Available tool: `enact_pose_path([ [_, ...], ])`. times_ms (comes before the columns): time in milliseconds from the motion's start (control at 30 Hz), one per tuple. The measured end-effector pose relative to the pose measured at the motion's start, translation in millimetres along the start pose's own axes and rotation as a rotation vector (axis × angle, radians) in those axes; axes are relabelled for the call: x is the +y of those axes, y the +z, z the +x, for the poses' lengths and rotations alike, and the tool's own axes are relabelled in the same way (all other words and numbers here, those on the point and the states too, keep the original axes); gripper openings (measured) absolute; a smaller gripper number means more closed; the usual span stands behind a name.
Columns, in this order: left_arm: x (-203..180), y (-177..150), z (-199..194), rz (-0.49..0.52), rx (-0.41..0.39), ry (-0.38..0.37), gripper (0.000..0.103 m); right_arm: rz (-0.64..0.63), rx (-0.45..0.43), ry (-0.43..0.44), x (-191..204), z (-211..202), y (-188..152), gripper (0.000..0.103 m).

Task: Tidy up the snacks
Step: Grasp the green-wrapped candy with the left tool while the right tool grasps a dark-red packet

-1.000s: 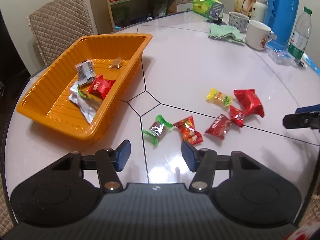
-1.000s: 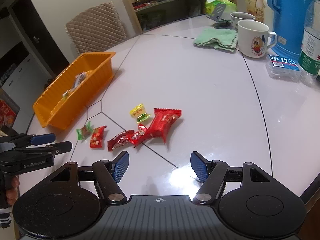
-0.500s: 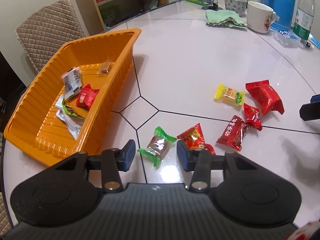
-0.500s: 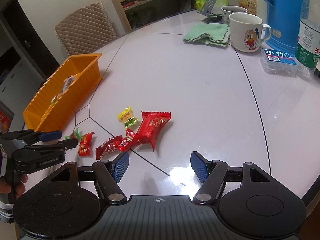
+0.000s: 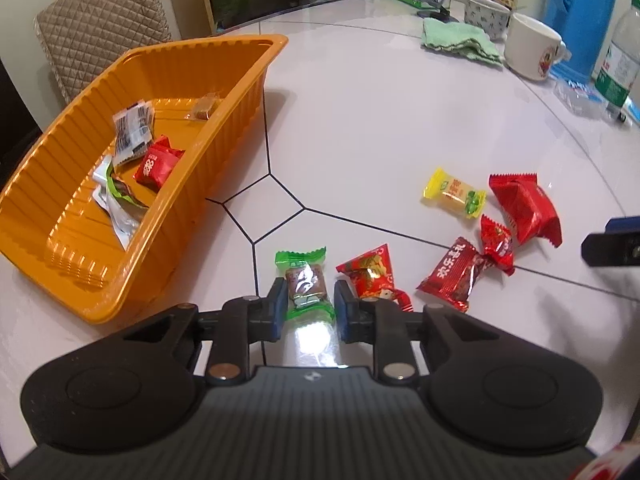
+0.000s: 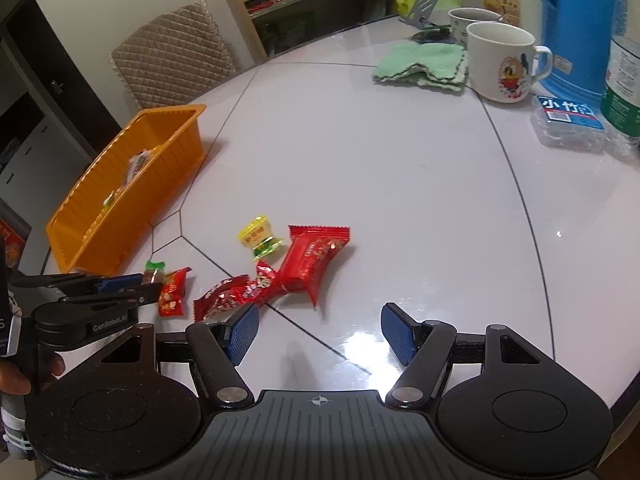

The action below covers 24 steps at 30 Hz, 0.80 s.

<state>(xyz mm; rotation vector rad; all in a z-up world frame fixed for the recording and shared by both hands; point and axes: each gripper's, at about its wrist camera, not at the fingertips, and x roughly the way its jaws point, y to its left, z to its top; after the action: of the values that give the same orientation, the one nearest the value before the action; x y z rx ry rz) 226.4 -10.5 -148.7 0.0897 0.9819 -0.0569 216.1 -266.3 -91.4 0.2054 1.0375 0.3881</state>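
Note:
My left gripper [image 5: 307,305] straddles a green-wrapped candy [image 5: 304,283] on the white table, its jaws narrowed close to the wrapper's sides with small gaps showing. An orange tray [image 5: 236,128] to its left holds several snacks. A red-gold candy [image 5: 372,272], two red candies [image 5: 456,274] [image 5: 498,242], a yellow candy [image 5: 454,192] and a big red packet [image 5: 524,208] lie to the right. My right gripper [image 6: 316,336] is open and empty, just short of the red candies [image 6: 228,296]. The left gripper [image 6: 132,286] also shows in the right wrist view.
At the far right stand a white mug [image 6: 502,62], a second cup [image 6: 470,20], a green cloth [image 6: 420,66], a blue jug [image 6: 576,20], a water bottle [image 6: 624,72] and a small clear box [image 6: 568,124]. A padded chair [image 5: 100,28] stands behind the tray.
My left gripper moved forward and down over the green candy and its jaws narrowed around it. My right gripper drifted slightly closer to the red candies and stayed open.

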Motion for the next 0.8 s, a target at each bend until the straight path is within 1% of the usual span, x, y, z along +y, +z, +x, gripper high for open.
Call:
enact_pose_path([
  [133, 1.7, -0.3, -2.2, -0.017, 0.0, -0.009, 0.018, -0.012, -0.006, 0.027, 5.7, 0.2, 0.8, 0.068],
  [267, 5.8, -2.7, -12.9, -0.047, -0.014, -0.017, 0.018, -0.051, -0.044, 0.06, 15.6, -3.6, 1.9, 0.068],
  [300, 7.3, -3.6, -16.0, -0.057, -0.016, -0.019, 0.018, -0.069, -0.055, 0.067, 19.4, -4.5, 2.3, 0.065],
  [333, 8.9, -4.5, -18.8, -0.066, -0.019, -0.021, 0.018, -0.092, -0.065, 0.076, 23.6, -5.1, 2.8, 0.058],
  [367, 10.5, -5.6, -21.9, -0.074, -0.022, -0.021, 0.018, -0.116, -0.072, 0.088, 28.2, -5.1, 3.4, 0.056],
  [500, 16.0, -10.1, -32.2, -0.099, -0.024, -0.018, 0.018, -0.188, -0.07, 0.135, 45.1, 1.7, 4.1, 0.049],
  [567, 18.6, -12.4, -35.1, -0.111, -0.022, -0.016, 0.018, -0.205, -0.056, 0.149, 52.5, 9.9, 4.0, 0.048],
  [667, 21.8, -14.6, -37.4, -0.128, -0.017, -0.015, 0.018, -0.199, -0.041, 0.181, 59.4, 24.4, 6.3, 0.047],
  [800, 24.6, -14.9, -38.8, -0.141, -0.019, -0.013, 0.018, -0.236, -0.029, 0.189, 67.5, 44.1, 11.3, 0.046],
])
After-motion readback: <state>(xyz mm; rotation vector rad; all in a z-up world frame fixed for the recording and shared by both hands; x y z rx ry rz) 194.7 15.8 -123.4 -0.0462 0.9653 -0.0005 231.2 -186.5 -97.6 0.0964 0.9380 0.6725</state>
